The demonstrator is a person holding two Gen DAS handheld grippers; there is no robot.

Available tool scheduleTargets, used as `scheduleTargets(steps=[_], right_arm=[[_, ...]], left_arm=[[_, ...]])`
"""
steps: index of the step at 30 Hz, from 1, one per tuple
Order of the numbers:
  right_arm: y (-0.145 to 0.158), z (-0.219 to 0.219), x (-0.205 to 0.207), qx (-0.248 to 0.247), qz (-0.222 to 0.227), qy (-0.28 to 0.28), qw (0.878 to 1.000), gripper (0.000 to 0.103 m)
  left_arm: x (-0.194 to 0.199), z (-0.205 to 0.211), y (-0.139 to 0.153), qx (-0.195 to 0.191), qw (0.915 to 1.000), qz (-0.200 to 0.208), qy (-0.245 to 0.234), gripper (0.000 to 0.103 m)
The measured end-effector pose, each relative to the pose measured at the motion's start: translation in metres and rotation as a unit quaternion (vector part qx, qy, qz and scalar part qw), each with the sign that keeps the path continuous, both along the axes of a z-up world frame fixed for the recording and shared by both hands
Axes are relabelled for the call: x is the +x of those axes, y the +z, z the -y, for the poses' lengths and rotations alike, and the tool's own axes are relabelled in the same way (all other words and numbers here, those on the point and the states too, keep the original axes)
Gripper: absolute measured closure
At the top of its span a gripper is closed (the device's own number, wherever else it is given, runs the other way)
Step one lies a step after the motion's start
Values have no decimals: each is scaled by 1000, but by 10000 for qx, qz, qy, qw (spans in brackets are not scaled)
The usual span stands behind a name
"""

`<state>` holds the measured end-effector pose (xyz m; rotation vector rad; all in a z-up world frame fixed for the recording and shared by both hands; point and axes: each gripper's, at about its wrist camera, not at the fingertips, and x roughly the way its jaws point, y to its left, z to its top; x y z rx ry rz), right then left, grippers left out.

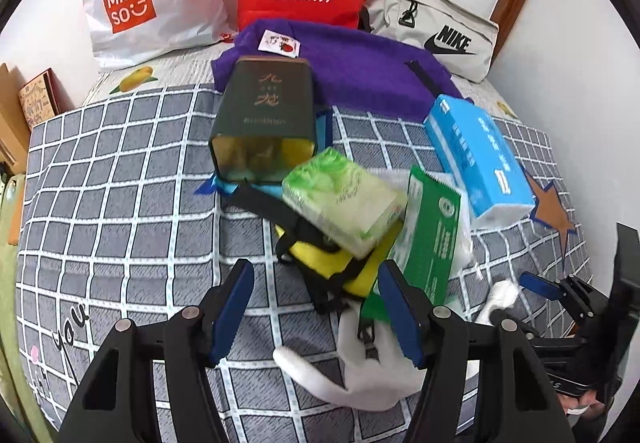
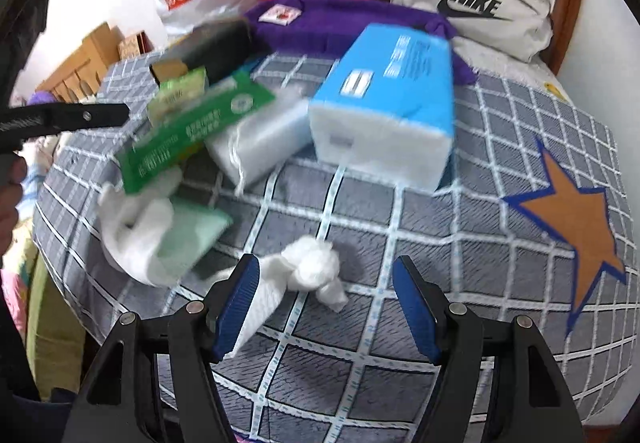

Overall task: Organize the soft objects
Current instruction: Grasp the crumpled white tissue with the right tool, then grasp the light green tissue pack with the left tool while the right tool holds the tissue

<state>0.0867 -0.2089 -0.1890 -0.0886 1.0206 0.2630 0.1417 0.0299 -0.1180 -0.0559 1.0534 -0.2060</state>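
The blue tissue pack (image 2: 384, 99), leaning mid-bed on the checked blanket (image 2: 500, 251), looks light and squashy, best pinched across its short end. The dark tin (image 1: 262, 123) lies open-mouthed, contents unclear. The crumpled tissue (image 2: 312, 267), flimsy, sits between the empty, open right gripper (image 2: 326, 307); the left gripper (image 1: 316, 313) is open too.

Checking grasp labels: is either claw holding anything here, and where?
Nothing held. Left claw is open above the white cloth; right claw is open around the crumpled tissue, pads not pressing it.
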Motion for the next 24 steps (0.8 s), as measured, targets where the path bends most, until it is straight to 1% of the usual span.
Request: scheduleTargets(steps=[2, 4, 6, 8, 9, 11, 15, 19, 21, 24], right_arm=[[-7, -4, 0, -89, 7, 56, 9999, 34], [-9, -8, -2, -216, 182, 134, 9995, 34], [-9, -7, -3, -127, 268, 201, 9994, 39], [-9, -6, -3, -44, 377, 230, 9990, 51], [-9, -7, -3, -35, 435, 273, 9987, 54], [-7, -9, -1, 35, 533, 430, 9976, 73], [-4, -10, 1, 9, 651, 511, 9966, 79], [4, -2, 1, 66, 649, 465, 9968, 79], [11, 5, 0, 180, 597, 425, 9971, 79], [20, 13, -1, 180, 661, 362, 9970, 79]], left_arm=[[-1, -3, -2, -57, 10000, -21, 46, 41], [0, -7, -5, -122, 9998, -87, 105, 41], [1, -8, -7, -136, 9997, -124, 127, 41], [4, -8, -8, -151, 9997, -131, 157, 41], [5, -9, -9, -156, 9997, -132, 163, 41], [8, -8, -10, -168, 9997, -138, 147, 41], [12, -6, -11, -190, 9996, -136, 125, 41], [17, -4, -12, -326, 9994, -106, 79, 41], [21, 0, -12, -415, 9991, -105, 9, 41], [30, 7, -12, -498, 9987, -134, -21, 41]])
